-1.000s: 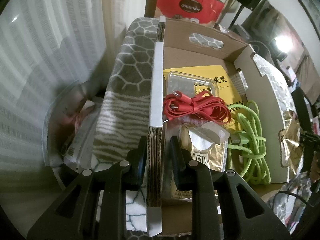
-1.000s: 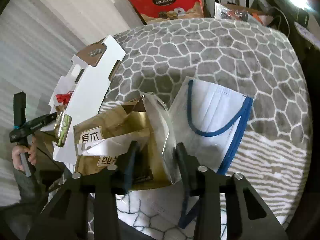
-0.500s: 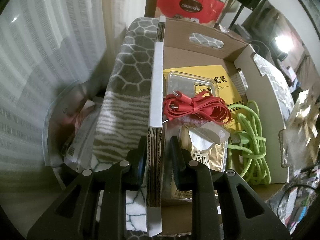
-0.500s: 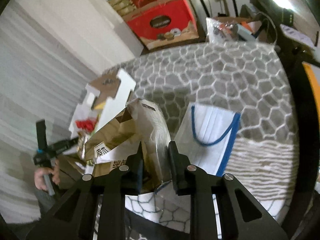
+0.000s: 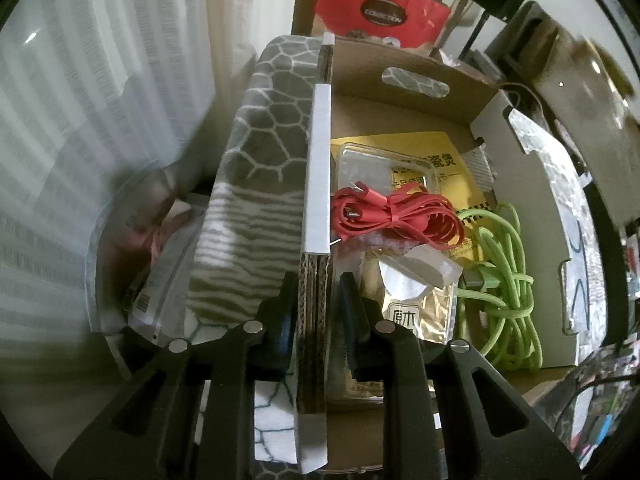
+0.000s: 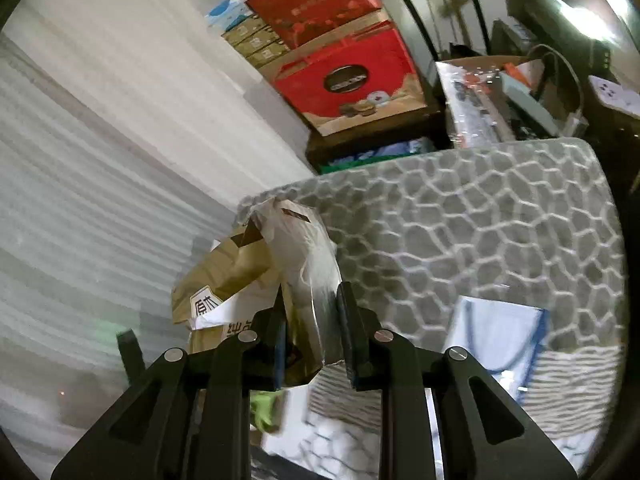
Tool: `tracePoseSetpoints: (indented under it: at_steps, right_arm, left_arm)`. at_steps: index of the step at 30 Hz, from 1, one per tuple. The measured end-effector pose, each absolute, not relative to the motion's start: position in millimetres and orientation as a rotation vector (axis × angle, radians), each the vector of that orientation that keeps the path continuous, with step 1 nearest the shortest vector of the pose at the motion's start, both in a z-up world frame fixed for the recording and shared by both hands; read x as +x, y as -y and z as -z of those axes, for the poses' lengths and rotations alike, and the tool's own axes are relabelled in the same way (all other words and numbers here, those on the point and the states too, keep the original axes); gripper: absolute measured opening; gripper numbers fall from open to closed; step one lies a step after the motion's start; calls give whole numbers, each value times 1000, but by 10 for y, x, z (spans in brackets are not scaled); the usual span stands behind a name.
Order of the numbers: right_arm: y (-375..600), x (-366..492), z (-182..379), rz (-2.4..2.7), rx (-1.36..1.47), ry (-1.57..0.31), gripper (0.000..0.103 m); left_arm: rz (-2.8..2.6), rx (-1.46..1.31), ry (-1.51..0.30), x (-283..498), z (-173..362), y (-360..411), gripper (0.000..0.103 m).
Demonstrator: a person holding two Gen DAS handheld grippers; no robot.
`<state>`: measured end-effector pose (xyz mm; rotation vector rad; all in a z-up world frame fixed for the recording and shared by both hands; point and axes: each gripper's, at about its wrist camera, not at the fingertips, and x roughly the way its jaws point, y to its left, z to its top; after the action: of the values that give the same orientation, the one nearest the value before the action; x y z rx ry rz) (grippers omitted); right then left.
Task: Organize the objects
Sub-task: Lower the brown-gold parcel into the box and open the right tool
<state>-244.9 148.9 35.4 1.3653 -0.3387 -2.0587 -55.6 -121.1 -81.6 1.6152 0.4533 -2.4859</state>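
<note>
My left gripper [image 5: 316, 312] is shut on the left wall of the open cardboard box [image 5: 318, 184]. The box holds a red cable [image 5: 396, 216], a green cable [image 5: 504, 276], a gold foil packet [image 5: 416, 312], a clear plastic case [image 5: 368, 168] and a yellow sheet [image 5: 452, 168]. My right gripper [image 6: 314, 332] is shut on a gold and silver foil bag [image 6: 280, 264] and holds it up in the air over the patterned table [image 6: 480, 220]. The bag also shows blurred at the upper right of the left wrist view [image 5: 588, 92].
A white face mask with blue loops [image 6: 504, 328] lies on the patterned cloth. Red gift boxes [image 6: 352, 80] and clutter stand behind the table. White curtains hang on the left. A bin with papers [image 5: 160, 264] sits left of the box.
My right gripper has lifted the foil bag off the table and carried it up and toward the box. The left gripper has not moved.
</note>
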Motion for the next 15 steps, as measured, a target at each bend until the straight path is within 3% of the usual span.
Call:
tracePoseSetpoints:
  at_steps: [15]
  right_arm:
    - [-453, -2498, 168, 2081, 1497, 563, 22]
  left_arm:
    - [2487, 1604, -450, -536, 828, 1212, 18]
